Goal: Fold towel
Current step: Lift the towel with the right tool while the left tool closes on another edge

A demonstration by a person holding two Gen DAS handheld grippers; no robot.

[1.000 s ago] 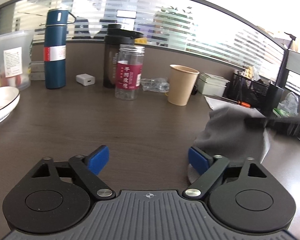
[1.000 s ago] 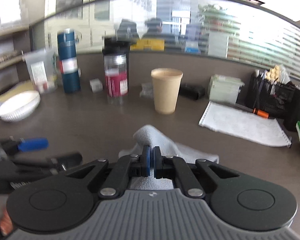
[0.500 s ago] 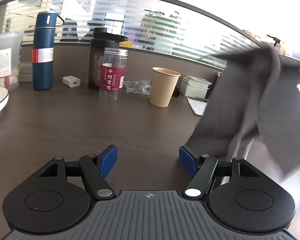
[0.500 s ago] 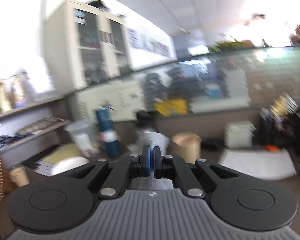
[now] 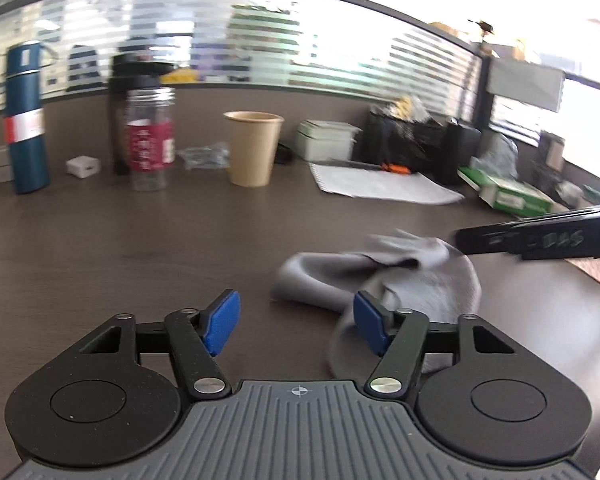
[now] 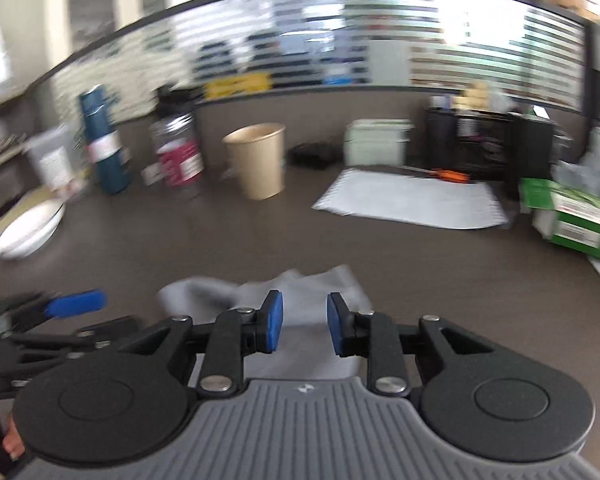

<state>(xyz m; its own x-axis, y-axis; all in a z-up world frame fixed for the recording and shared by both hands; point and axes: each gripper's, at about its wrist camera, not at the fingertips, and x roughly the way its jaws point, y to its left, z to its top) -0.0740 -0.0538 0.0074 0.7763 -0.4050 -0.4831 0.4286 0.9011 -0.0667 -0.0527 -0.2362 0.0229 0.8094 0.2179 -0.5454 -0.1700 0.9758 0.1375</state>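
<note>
Blurred towel (image 5: 380, 276) part-hidden behind opening right tool (image 6: 304, 326), closing left tool (image 5: 296, 326) empty.

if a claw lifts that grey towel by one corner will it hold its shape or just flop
Probably flop: the grey towel lies crumpled in soft folds on the desk, so it looks limp. Likely light too, being thin cloth. It may drag and bunch rather than slide flat.

The towel (image 5: 384, 276) lies crumpled on the desk (image 5: 140, 248), lower right of the left wrist frame. Behind it, along the partition, stand a flask (image 5: 23, 120) at far left, then a jar (image 5: 150, 140), then a paper cup (image 5: 253, 148) (roughly centre). Right of the cup a sheet of paper (image 5: 384, 186) lies flat, with a carton (image 5: 508, 196) further right.
</note>
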